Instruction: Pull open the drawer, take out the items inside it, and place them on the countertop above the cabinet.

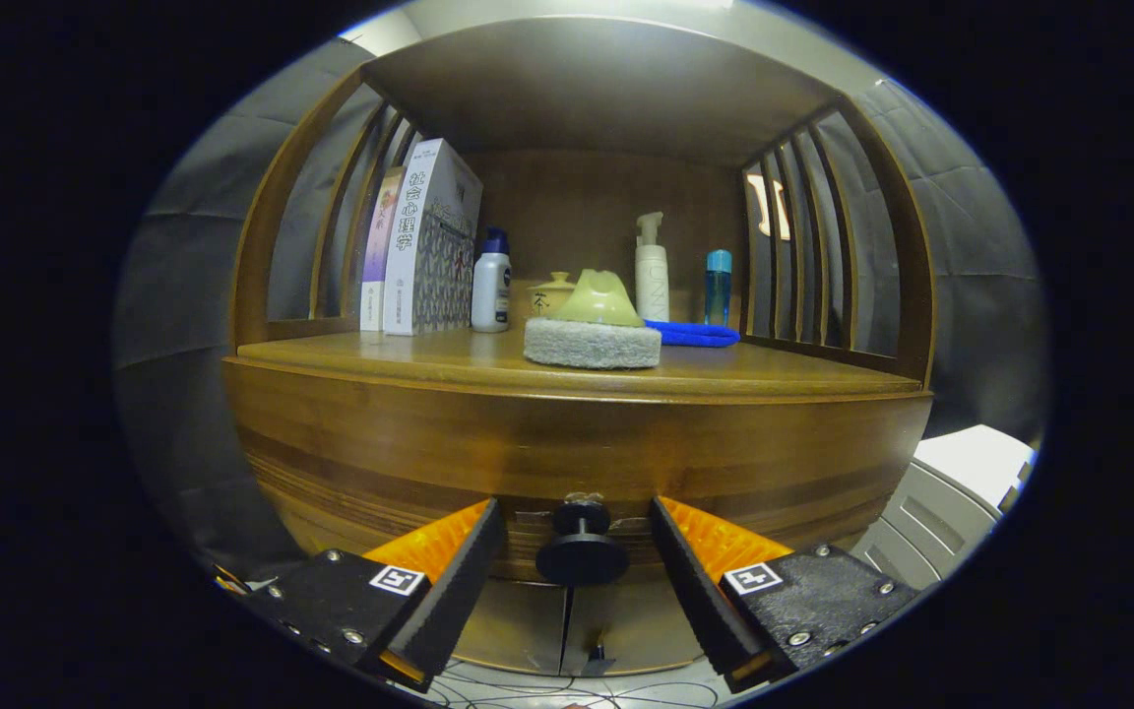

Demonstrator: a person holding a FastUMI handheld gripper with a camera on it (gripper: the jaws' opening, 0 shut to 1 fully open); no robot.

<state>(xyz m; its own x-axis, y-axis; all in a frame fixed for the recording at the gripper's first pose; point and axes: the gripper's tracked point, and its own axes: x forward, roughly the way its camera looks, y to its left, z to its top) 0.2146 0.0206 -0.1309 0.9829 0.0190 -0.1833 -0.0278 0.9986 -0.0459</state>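
A wooden cabinet faces me, its drawer front [577, 463] shut flush under the countertop [429, 359]. A round black knob [582, 547] sticks out of the drawer front, right between my two fingers. My gripper [577, 556] is open, one finger on each side of the knob with a gap to both. On the countertop lies a grey scrubbing pad with a yellow-green handle [594, 330], just beyond the drawer. The drawer's inside is hidden.
Books [424, 241] stand at the shelf's back left, next to a white bottle [491, 283], a small jar [552, 292], a pump bottle [652, 271], a blue bottle [718, 286] and a blue cloth [693, 335]. Slatted side walls bound the shelf. A white box [951, 492] sits right of the cabinet.
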